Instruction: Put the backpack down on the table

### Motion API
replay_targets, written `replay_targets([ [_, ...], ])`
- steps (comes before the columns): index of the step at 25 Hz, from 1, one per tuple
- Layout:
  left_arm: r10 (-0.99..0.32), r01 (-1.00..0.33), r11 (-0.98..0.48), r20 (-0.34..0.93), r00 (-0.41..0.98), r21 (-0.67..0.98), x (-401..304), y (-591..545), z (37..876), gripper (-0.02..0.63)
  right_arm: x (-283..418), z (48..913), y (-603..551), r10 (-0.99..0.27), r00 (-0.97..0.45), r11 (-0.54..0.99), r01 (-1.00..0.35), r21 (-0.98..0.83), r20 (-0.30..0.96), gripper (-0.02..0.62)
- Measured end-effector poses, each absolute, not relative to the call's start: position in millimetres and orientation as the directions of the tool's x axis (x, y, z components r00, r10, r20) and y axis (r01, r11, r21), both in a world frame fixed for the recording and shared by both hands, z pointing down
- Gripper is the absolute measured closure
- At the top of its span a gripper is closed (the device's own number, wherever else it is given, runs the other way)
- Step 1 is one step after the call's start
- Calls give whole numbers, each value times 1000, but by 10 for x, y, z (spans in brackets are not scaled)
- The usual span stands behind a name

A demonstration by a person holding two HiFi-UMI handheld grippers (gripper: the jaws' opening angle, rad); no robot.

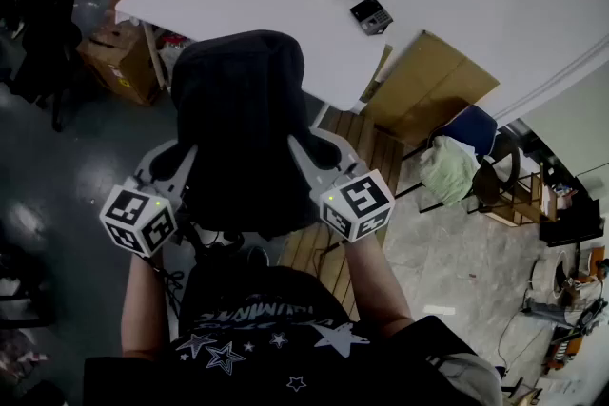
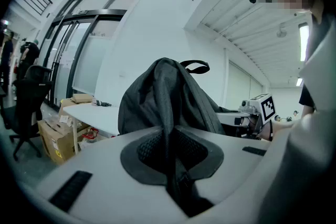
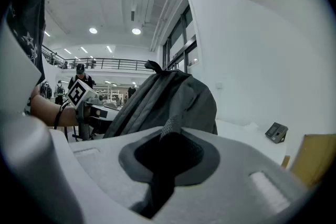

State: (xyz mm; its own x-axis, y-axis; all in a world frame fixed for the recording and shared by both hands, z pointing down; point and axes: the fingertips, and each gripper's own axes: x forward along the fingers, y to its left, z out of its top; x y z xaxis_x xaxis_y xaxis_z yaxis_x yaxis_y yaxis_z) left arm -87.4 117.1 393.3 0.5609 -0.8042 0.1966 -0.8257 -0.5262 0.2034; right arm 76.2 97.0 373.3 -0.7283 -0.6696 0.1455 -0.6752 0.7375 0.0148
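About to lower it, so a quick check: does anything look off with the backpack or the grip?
Nothing stands out. The backpack sits upright between the left gripper and right gripper, each shut on its fabric. On the white table ahead, a small dark device lies off to the right.

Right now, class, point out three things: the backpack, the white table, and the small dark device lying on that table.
backpack (image 1: 238,124): head view, middle of its dark body.
white table (image 1: 243,3): head view, bare part of its top.
small dark device (image 1: 371,15): head view, middle of its upper face.
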Motion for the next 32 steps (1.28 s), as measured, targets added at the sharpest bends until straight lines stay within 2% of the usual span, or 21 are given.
replay_targets([
  [23, -809, -832, -521, 200, 552, 190, -839, 1228, 3929, 555, 792, 3736, 1002, -654, -746, 753, -658, 19, 125, 566],
  [32, -796, -818, -544, 193, 574, 189, -879, 888, 3932, 555, 756, 3716, 717, -674, -728, 735, -678, 17, 123, 566],
])
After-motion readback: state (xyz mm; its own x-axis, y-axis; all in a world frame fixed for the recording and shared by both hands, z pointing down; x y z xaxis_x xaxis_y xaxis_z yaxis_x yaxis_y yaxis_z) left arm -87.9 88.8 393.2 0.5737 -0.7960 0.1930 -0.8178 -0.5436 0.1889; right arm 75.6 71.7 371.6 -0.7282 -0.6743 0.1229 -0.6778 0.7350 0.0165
